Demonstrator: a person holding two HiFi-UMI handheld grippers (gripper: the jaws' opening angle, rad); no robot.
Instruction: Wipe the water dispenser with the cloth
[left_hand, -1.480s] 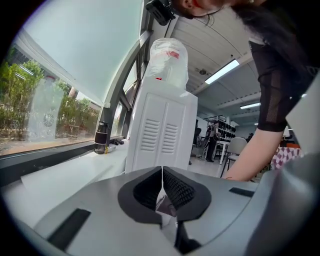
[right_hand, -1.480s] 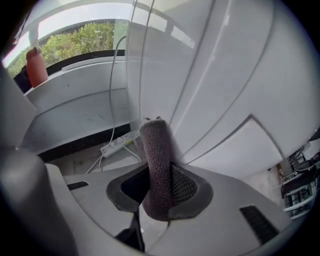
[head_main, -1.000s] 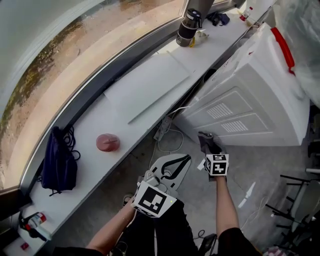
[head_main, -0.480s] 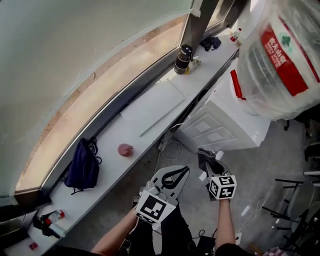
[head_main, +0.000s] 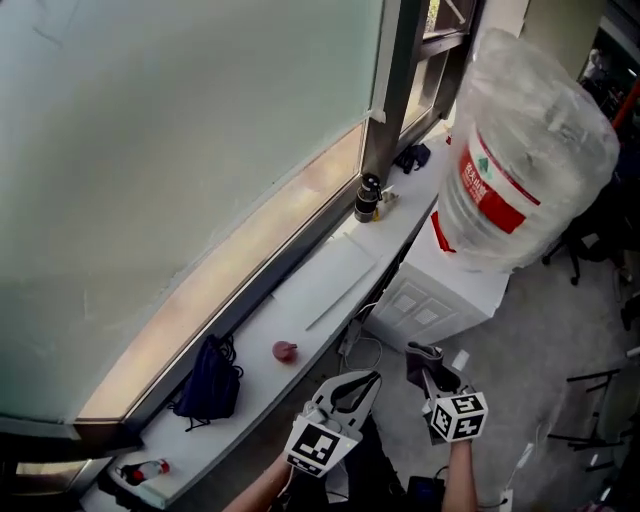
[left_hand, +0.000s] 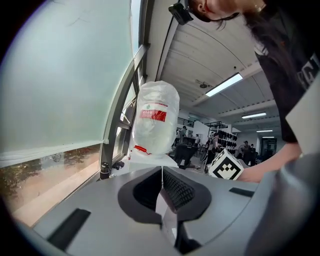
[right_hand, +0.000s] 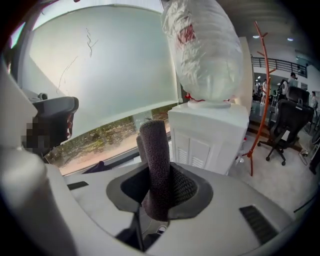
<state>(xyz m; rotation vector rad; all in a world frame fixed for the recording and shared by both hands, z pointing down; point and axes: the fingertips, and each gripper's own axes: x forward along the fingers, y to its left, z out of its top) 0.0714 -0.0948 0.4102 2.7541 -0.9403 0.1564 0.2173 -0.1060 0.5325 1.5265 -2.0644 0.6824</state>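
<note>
The white water dispenser (head_main: 437, 296) stands on the floor against the window ledge, with a big plastic-wrapped water bottle (head_main: 520, 150) upside down on top. My right gripper (head_main: 424, 368) is short of its front, shut on a dark grey rolled cloth (head_main: 417, 354). In the right gripper view the cloth (right_hand: 154, 150) sticks up between the jaws, with the dispenser (right_hand: 207, 135) ahead. My left gripper (head_main: 371, 379) is level with the right one, shut and empty. In the left gripper view the left gripper (left_hand: 161, 172) points at the dispenser (left_hand: 150, 159) and bottle (left_hand: 155, 117).
The white window ledge (head_main: 300, 310) carries a dark blue bag (head_main: 210, 385), a small pink round object (head_main: 285, 351), a dark flask (head_main: 368, 200) and a dark bundle (head_main: 410, 157). Cables (head_main: 357, 350) lie under it. An orange coat stand (right_hand: 257, 90) and an office chair (right_hand: 285, 130) stand right of the dispenser.
The head view has swung up and back, bringing the whole bottle and window into view. Both grippers sit lower in the frame, still side by side, the right one still holding the cloth.
</note>
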